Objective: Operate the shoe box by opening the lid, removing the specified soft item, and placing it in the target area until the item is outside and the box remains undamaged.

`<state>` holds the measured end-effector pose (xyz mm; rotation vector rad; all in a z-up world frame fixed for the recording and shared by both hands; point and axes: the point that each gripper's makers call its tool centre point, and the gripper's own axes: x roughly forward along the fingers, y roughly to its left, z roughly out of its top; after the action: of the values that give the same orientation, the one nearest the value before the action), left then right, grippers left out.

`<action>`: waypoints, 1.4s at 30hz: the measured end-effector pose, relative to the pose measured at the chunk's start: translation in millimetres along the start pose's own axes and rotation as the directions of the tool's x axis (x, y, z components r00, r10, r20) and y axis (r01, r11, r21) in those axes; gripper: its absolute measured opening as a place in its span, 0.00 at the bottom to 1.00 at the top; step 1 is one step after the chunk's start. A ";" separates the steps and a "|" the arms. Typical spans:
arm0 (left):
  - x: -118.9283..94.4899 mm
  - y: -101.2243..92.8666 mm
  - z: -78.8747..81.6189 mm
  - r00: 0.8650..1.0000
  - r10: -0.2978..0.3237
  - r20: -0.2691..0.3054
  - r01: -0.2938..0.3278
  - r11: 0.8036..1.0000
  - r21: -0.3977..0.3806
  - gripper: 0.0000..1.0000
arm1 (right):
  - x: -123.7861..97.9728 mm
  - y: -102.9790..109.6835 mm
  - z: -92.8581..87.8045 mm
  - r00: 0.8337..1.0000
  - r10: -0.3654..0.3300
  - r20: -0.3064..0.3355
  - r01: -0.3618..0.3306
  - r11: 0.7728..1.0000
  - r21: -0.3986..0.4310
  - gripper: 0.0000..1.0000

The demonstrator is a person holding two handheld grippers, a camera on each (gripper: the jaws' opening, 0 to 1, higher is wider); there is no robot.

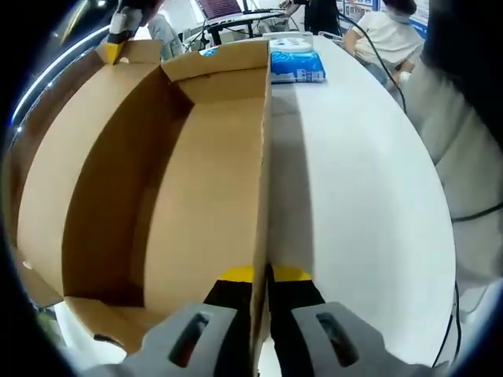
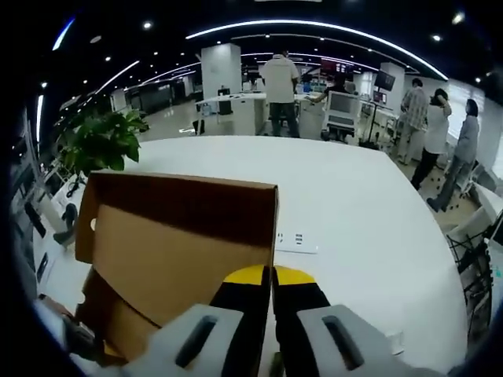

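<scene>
The brown cardboard shoe box [image 1: 196,196] lies open on the white table [image 1: 361,204], and nothing lies in the part of its inside that shows. My left gripper [image 1: 267,276] is shut on the box's right side wall, with the cardboard edge running up between the jaws. At the box's far left corner the right gripper [image 1: 118,43] touches the cardboard. In the right gripper view, my right gripper [image 2: 271,276] is shut on the edge of a cardboard panel of the box [image 2: 173,236]. A blue soft pack [image 1: 297,65] rests on the table beyond the box, outside it.
A white power strip [image 2: 297,240] lies on the table [image 2: 369,212] just past the box. A potted plant [image 2: 102,141] stands off the table's left side. Several people [image 2: 280,82] stand in the background, and one person [image 1: 389,35] sits at the table's far end.
</scene>
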<state>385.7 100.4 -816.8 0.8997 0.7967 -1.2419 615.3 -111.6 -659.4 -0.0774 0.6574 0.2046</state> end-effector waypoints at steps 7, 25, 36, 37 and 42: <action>-0.1 0.0 0.5 1.000 -0.005 0.000 0.005 1.000 0.003 0.01 | -10.8 -0.1 0.0 1.000 0.007 0.027 -0.007 1.000 -0.006 0.00; 0.3 0.0 1.6 1.000 -0.007 -0.001 0.007 1.000 0.002 0.02 | -30.0 0.9 -3.6 0.997 0.000 0.081 0.000 1.000 -0.002 0.00; 0.9 0.3 2.3 1.000 -0.009 -0.002 0.009 1.000 0.001 0.02 | -43.1 3.0 -7.2 0.993 -0.016 0.114 0.019 0.999 -0.026 0.00; 1.0 0.3 2.3 1.000 -0.010 -0.002 0.010 1.000 0.000 0.02 | -44.1 3.0 -7.6 0.993 -0.019 0.117 0.022 0.999 -0.027 0.00; 0.8 0.6 2.3 1.000 -0.014 -0.002 0.014 1.000 -0.004 0.02 | -51.9 3.4 -9.6 0.992 -0.021 0.125 0.020 1.000 0.010 0.00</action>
<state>386.5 98.0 -816.5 0.8936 0.8086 -1.2514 568.8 -118.1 -635.1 -0.0623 0.5320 0.1854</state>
